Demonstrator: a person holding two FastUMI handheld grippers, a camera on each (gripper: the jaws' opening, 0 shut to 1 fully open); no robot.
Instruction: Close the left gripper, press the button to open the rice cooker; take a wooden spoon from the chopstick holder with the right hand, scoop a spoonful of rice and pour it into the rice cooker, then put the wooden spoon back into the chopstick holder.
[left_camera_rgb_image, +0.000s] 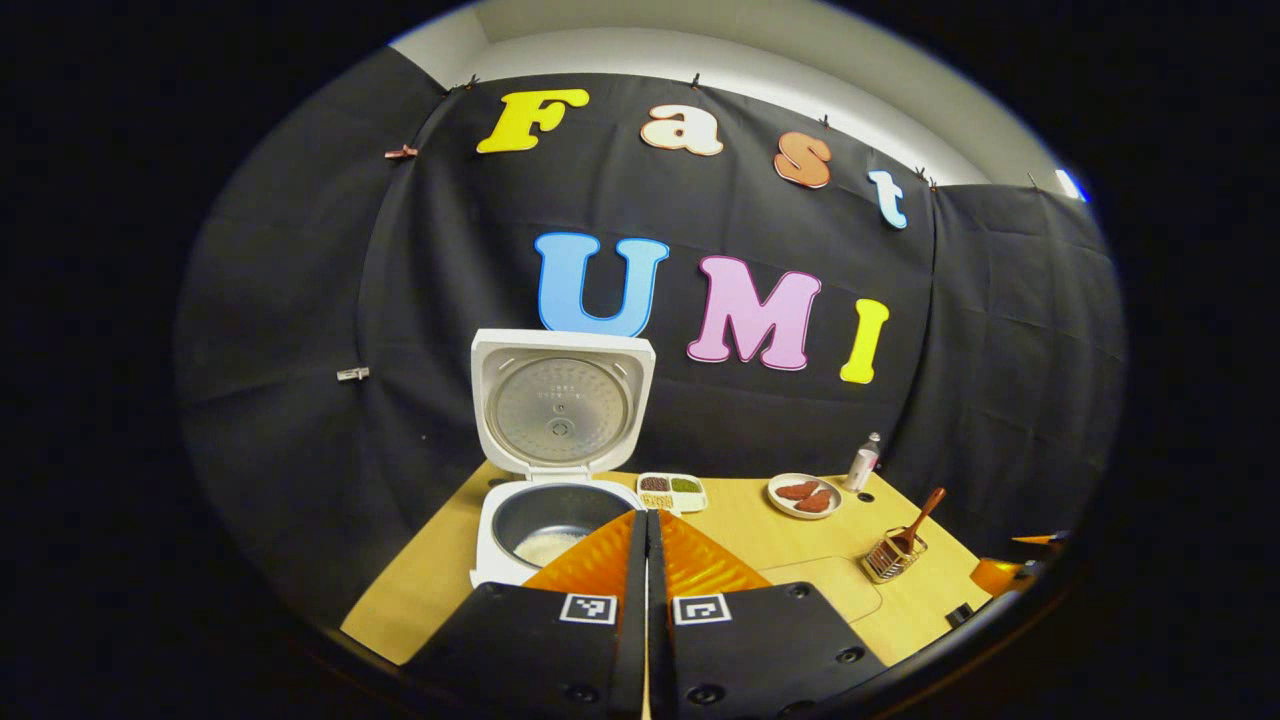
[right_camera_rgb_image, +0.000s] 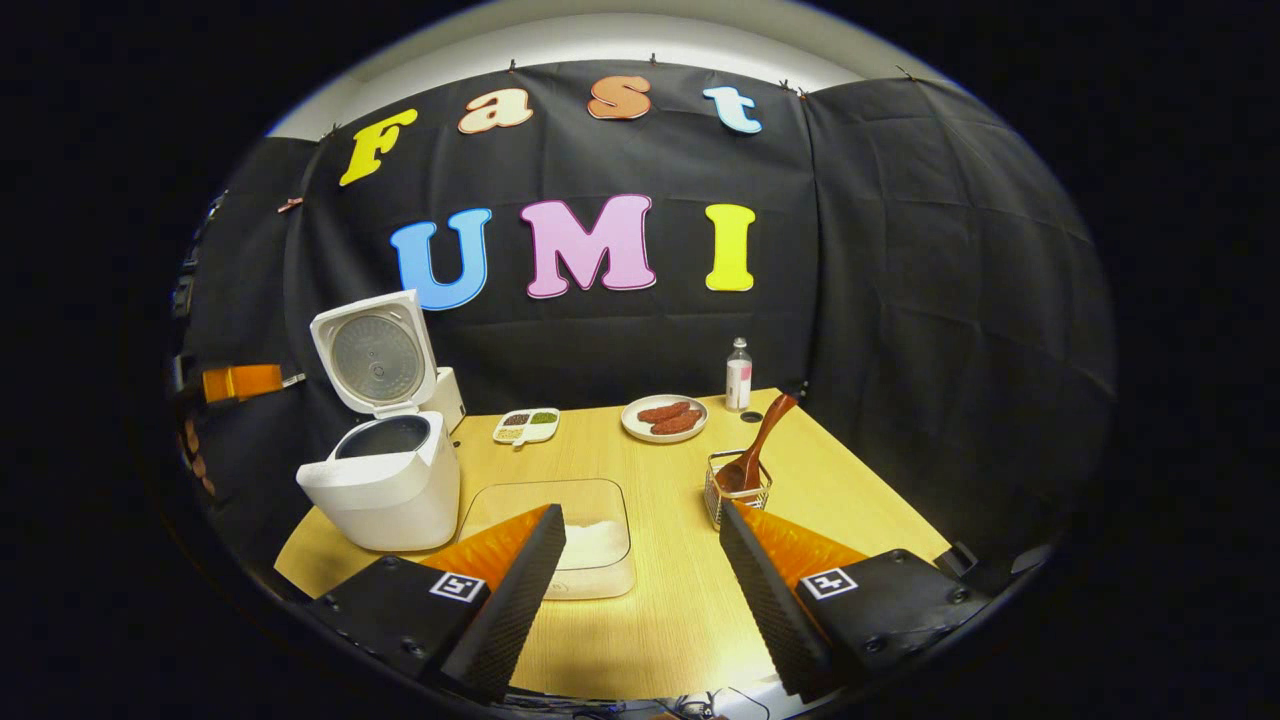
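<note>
divided dish (right_camera_rgb_image: 526, 426) | plate of sausages (right_camera_rgb_image: 664, 418) | bottle (right_camera_rgb_image: 738, 375) | table (right_camera_rgb_image: 660, 600)

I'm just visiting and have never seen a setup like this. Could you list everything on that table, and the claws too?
rice cooker: one, white, lid up, left side of the table; some rice in its pot in the left gripper view
rice container: one, clear, shallow, white rice inside, table front, beside the cooker
wooden spoon: one, reddish brown, standing tilted in the chopstick holder
chopstick holder: one, wire basket, right part of the table
divided dish: one, white, dark, green and pale fillings, near the back
plate: one, white, reddish brown pieces on it, near the back
bottle: one, clear with a pale label, back edge
table: one, light wood
left claw: one, fingers together, in front of the cooker
right claw: one, fingers spread, above the table front
</note>
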